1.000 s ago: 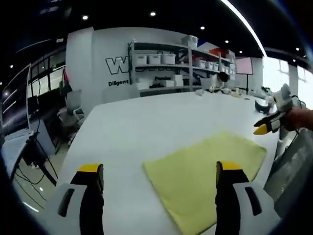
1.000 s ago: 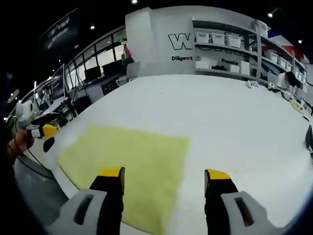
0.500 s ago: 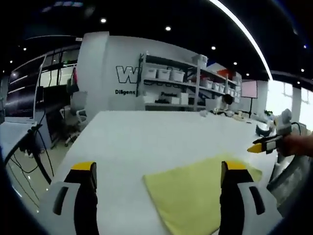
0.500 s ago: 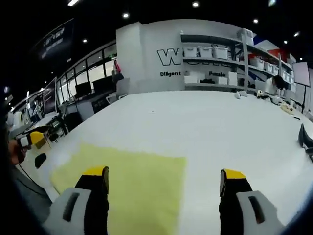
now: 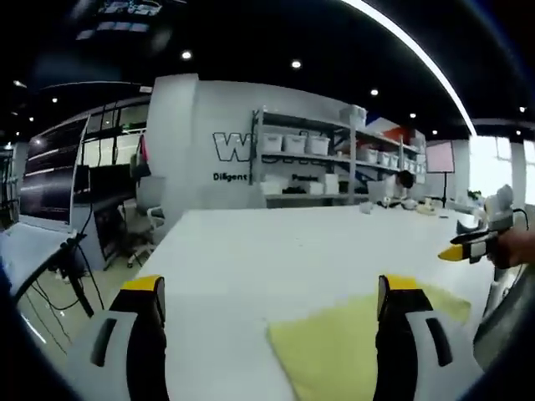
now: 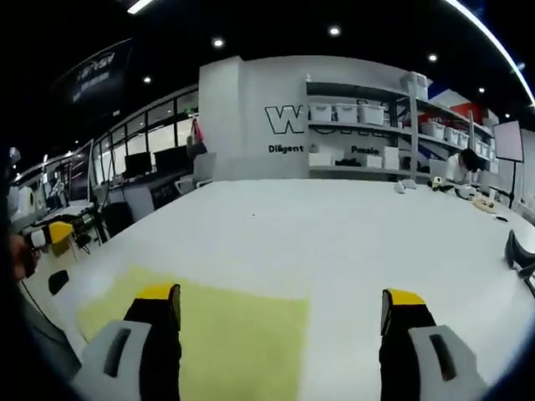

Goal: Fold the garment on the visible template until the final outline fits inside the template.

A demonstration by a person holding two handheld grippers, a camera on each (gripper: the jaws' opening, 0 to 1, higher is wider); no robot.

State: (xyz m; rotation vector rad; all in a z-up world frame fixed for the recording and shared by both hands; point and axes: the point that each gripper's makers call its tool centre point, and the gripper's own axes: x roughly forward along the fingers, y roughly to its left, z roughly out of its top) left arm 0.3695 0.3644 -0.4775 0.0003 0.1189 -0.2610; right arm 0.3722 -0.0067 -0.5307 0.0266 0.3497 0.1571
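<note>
Garment (image 5: 355, 355): yellow, folded flat into a rough rectangle, lying on the white table (image 5: 276, 242) near the edge closest to you. In the left gripper view it sits low and right of centre, running under your left gripper's (image 5: 267, 292) right jaw; the left jaw is over bare tabletop. Left gripper jaws are wide apart, holding nothing, clear of the cloth. In the right gripper view the garment (image 6: 242, 334) is at lower left, its right edge ending between the two jaws, so your right gripper (image 6: 280, 301) has its left jaw over the cloth and its right jaw over bare table (image 6: 359, 234). Jaws spread wide there too, nothing gripped. Your right gripper also shows at the right edge of the left gripper view (image 5: 470, 248), yellow tips, held in a hand (image 5: 514, 249); your left gripper's yellow tip shows at the left edge of the right gripper view (image 6: 54, 236). Can't make out a template outline on the table in either view. Background: shelving with white bins (image 6: 368, 125) against a grey wall with lettering (image 5: 238, 150), office chairs (image 5: 146, 230) off the far left of the table.
</note>
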